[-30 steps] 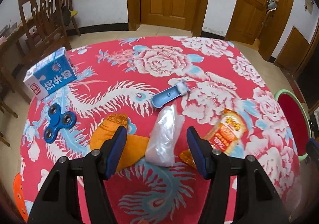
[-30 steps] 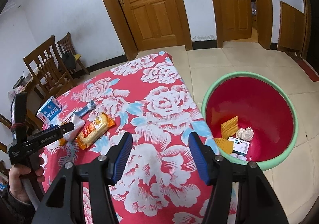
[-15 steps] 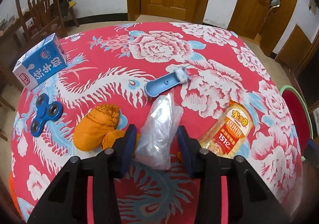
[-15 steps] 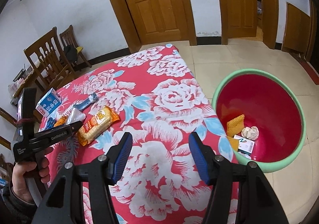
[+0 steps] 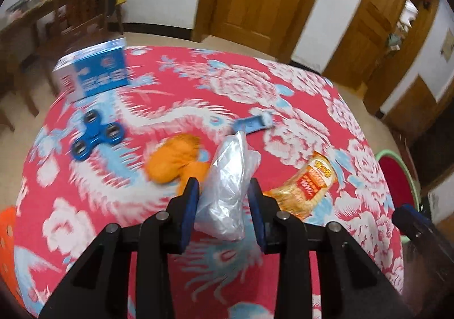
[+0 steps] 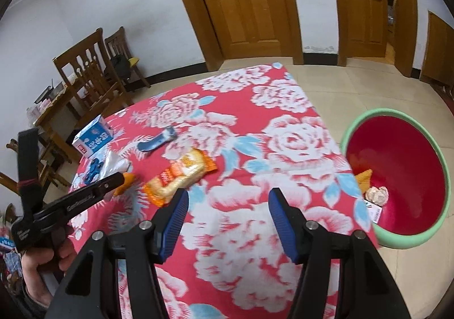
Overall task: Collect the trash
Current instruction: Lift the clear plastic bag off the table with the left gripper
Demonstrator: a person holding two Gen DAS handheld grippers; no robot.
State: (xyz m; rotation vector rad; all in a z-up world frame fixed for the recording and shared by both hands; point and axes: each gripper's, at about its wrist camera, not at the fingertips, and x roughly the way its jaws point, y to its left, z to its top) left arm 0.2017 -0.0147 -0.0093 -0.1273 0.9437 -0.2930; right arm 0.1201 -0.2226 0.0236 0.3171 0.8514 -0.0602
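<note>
A crumpled clear plastic bag (image 5: pixel 227 191) stands between the blue pads of my left gripper (image 5: pixel 222 181), whose jaws are closing; both pads touch the bag's sides. The bag (image 6: pixel 113 163) also shows at the far left of the right wrist view, beyond the left gripper (image 6: pixel 85 197) held in a person's hand. An orange snack packet (image 5: pixel 309 185) lies just right of the bag. My right gripper (image 6: pixel 227 200) hangs open over the red floral tablecloth (image 6: pixel 283 149), nothing between its fingers, with the snack packet (image 6: pixel 181 174) just ahead to its left.
An orange cloth lump (image 5: pixel 173 160), a blue fidget spinner (image 5: pixel 96 137), a blue milk carton (image 5: pixel 96 75) and a blue plastic tool (image 5: pixel 252 123) lie on the table. A green-rimmed red bin (image 6: pixel 411 236) with some trash stands on the floor to the right. Wooden chairs (image 6: pixel 85 78) stand behind.
My left gripper's jaws have narrowed onto the plastic bag and the view has swung so the table items shifted right. The right gripper drifted left over the table, still open.
</note>
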